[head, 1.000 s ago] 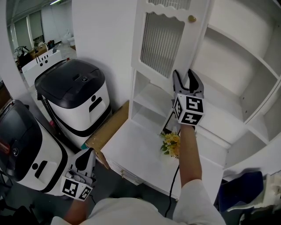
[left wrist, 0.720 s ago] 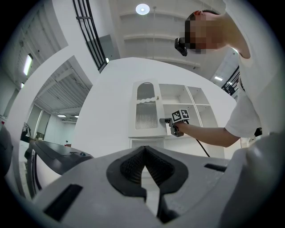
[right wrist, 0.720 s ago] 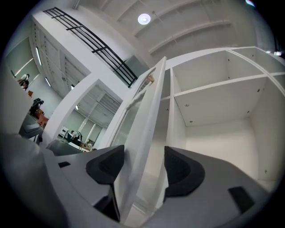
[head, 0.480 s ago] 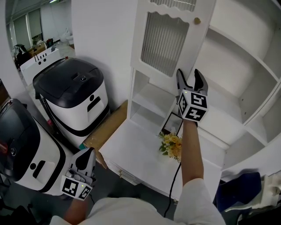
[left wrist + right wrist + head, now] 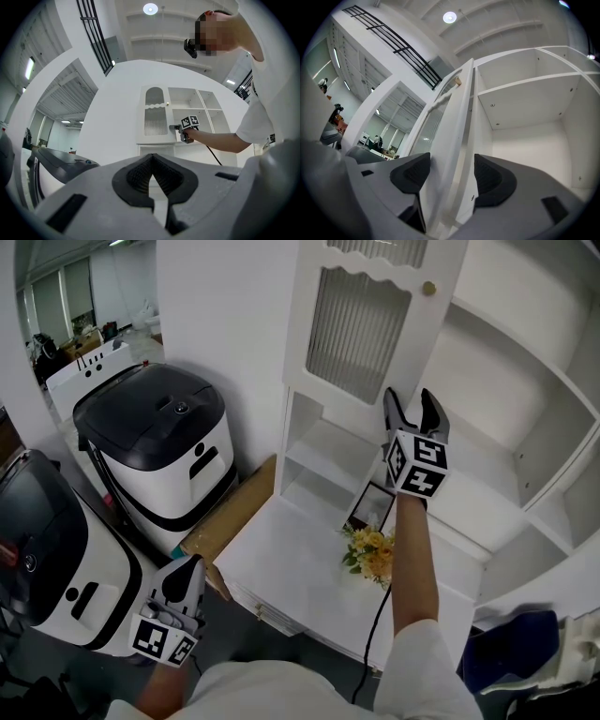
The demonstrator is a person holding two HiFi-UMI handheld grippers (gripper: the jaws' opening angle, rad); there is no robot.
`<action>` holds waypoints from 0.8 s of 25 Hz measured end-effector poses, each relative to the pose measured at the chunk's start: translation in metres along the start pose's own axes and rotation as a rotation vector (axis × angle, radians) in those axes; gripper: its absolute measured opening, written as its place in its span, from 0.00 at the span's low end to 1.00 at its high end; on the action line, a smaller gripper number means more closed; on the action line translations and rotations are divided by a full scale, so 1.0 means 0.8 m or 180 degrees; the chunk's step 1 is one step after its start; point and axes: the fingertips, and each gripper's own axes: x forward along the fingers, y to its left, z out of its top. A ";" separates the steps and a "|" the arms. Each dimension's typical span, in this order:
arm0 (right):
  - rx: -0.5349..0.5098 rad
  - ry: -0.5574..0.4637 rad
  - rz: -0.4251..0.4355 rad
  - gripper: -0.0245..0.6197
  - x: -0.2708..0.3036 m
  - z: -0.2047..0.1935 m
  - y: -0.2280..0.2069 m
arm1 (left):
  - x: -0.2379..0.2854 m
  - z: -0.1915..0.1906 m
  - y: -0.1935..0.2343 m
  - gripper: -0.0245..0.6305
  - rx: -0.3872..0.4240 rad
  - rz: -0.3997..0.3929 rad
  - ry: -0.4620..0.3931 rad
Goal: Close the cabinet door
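Cabinet door, panelled in ribbed glass, is swung ajar at the left of the white cabinet. A lower ledge is occupied by yellow flowers and a small frame. The door's edge is straddled by the right gripper, its jaws parted and just opening. The left gripper is held low, jaws together on nothing.

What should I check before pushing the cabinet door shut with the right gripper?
1. The door is ajar and still needs closing: ok.
2. The right gripper straddles the door's edge: ok. Its jaws have just been opening, with the edge between them and not clamped.
3. Space behind the door is free: cannot tell.
4. The flowers sit below the door, out of its swing: ok.
5. The left gripper is shut and away from the cabinet: ok.
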 end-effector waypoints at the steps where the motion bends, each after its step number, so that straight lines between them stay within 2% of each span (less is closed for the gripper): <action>1: -0.0008 0.0001 -0.0004 0.47 0.001 0.000 0.000 | 0.000 0.000 0.001 0.05 0.0002 0.0002 0.0002; 20: -0.0067 0.0030 -0.0080 0.47 0.019 -0.009 -0.012 | 0.001 0.000 0.009 0.05 0.0006 0.0054 -0.0001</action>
